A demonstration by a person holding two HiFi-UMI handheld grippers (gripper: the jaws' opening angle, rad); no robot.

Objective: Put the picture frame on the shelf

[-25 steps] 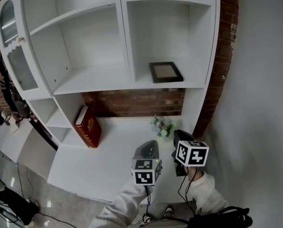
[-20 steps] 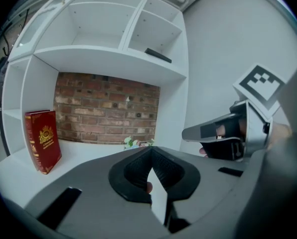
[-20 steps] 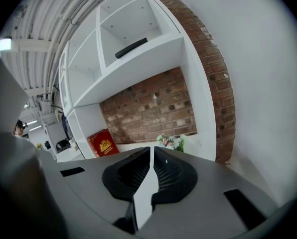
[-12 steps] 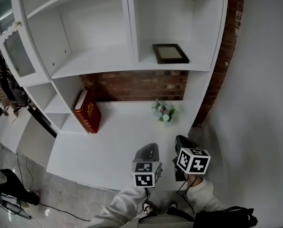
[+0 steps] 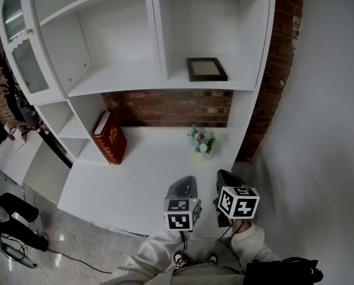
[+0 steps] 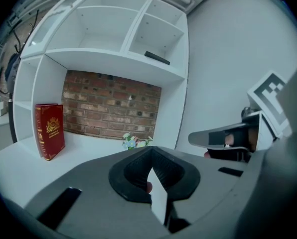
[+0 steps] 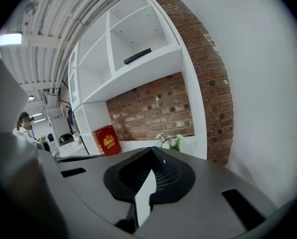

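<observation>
The dark picture frame [image 5: 206, 69] lies flat on the right-hand shelf board [image 5: 183, 82] of the white unit; it shows edge-on as picture frame [image 6: 157, 58] and picture frame [image 7: 137, 56]. My left gripper [image 5: 186, 184] and right gripper [image 5: 224, 176] hang side by side over the front edge of the white counter [image 5: 135, 180], far below the frame. In both gripper views, left gripper [image 6: 149, 152] and right gripper [image 7: 152, 152], the jaws meet at the tip with nothing between them.
A red book [image 5: 110, 138] stands at the counter's left, and a small bunch of flowers [image 5: 202, 141] sits at its back right by the brick wall [image 5: 165, 108]. A glass-door cabinet [image 5: 16, 46] is at far left. A person [image 7: 24, 123] shows in the distance.
Both grippers have drawn back a little from the flowers toward the counter's front edge. The picture frame has stayed flat on the shelf.
</observation>
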